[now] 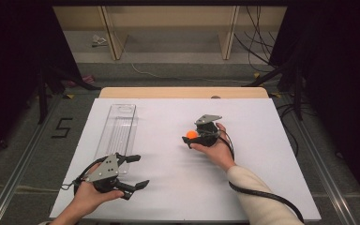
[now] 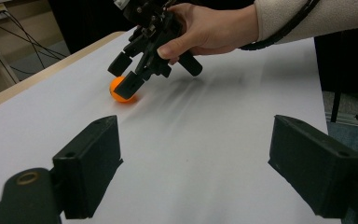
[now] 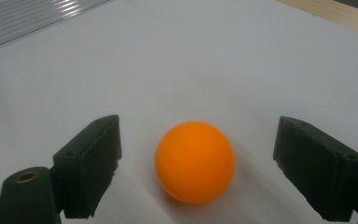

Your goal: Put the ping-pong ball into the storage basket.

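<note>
**Ball between spread jaws, not gripped**

Left gripper (image 1: 132, 174), nearest the high view's camera, is held at the near left of the white worktop (image 1: 253, 187) by the person's left hand (image 1: 88, 197). Its jaws are spread wide with nothing between them; in the left gripper view only bare worktop lies in the gap. A clear plastic tray (image 1: 117, 131) lies just beyond these jaws, its near end close to the upper one.

Right gripper (image 1: 191, 137) is held by the right hand (image 1: 218, 147) at mid-worktop, tilted down toward the surface. Its jaws are spread, one on each side of an orange ball (image 3: 195, 161). In the right gripper view the ball rests on the worktop midway between the jaws, with a clear gap to each; neither jaw touches it. In the left gripper view the ball (image 2: 120, 89) sits partly behind the nearer jaw of the right gripper (image 2: 125, 75), well ahead of the left gripper's own jaws. A black cable (image 1: 262, 197) trails from the right gripper along the cream sleeve.

Ball and tray are well apart.
</note>
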### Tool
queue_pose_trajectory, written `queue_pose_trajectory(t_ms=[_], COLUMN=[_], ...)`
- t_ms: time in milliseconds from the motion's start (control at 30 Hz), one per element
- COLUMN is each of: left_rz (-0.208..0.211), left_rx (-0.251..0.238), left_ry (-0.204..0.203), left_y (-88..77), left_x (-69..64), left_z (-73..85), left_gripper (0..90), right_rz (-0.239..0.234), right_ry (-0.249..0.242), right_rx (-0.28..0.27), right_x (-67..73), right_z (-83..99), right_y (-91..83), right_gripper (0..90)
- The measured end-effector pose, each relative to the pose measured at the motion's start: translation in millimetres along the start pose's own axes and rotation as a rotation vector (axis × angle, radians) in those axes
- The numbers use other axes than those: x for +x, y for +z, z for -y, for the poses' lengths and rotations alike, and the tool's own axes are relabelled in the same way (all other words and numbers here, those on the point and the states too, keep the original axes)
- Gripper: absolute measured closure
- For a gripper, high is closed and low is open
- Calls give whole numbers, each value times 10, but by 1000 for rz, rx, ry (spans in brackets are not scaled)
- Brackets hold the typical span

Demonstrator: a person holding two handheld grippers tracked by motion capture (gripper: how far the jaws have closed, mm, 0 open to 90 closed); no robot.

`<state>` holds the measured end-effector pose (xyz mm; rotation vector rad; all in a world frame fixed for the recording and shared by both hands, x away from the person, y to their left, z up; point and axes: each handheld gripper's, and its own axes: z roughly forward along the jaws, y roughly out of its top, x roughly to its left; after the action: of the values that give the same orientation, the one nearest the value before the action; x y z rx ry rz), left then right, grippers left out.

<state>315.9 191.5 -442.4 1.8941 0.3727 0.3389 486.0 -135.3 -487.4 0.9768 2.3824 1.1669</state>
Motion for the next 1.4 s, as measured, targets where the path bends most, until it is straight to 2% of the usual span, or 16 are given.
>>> queue_pose_trajectory(t_ms=[300,433,533,567,900,1000,1400], left_rz=[1,0,0,0,2,2,5], left_rx=[0,-2,-3,-2,-3,-2,0], left_ry=[0,0,-1,-1,-1,-1,-3], left_y=[-1,-1,-1,-1,-2,-1,-2], left_x=[-2,-3,-3,-3,-4,-4,-8], left_z=[0,0,0,0,0,0,0], left_gripper=[161,161,161,161,161,161,161], right_rz=[9,4,2,0,3,-1,6], right_ry=[-1,-12,-16,-19,-27,-27,-24], right_rx=[15,33,39,44,55,49,38], right_x=[-4,7,12,13,15,7,-3], right_z=[11,21,24,25,31,31,22], right_y=[64,91,98,103,127,121,99], right_gripper=[197,267,287,324,444,506,513])
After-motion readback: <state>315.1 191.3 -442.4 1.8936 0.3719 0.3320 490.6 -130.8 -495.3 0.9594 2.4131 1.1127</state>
